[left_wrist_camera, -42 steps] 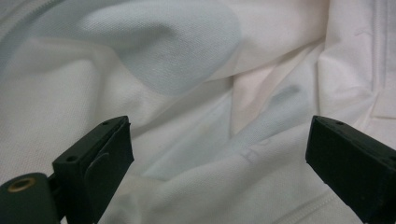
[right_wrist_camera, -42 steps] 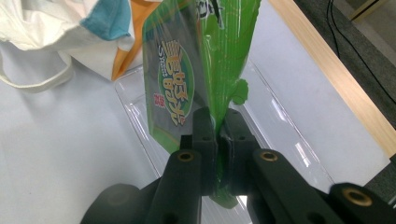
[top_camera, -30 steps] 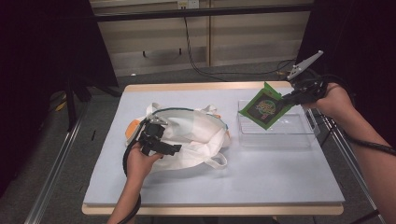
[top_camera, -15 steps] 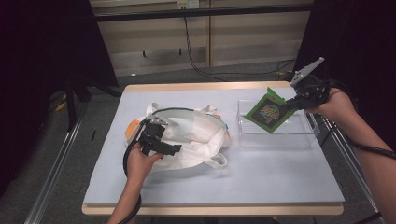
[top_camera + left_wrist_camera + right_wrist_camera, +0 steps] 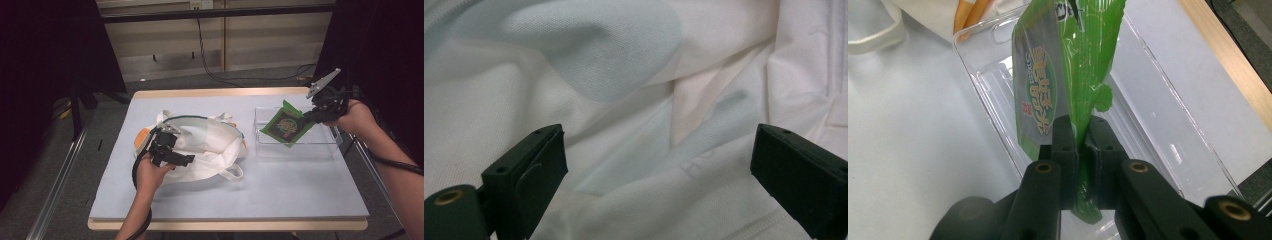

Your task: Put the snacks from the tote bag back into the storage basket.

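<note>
A green packet [image 5: 286, 125] was held above a clear plastic tray [image 5: 295, 150] on the right side of the table [image 5: 280, 195], pinched at one edge between the closed jaws of the right gripper [image 5: 312, 114]. In the right gripper view the packet [image 5: 1068, 75] was seen hanging over the tray [image 5: 1158, 125]. The left gripper [image 5: 181, 159] was laid on a white bag [image 5: 210, 145] near the table's middle, its jaws spread wide over the cloth [image 5: 639, 100] with nothing clamped.
</note>
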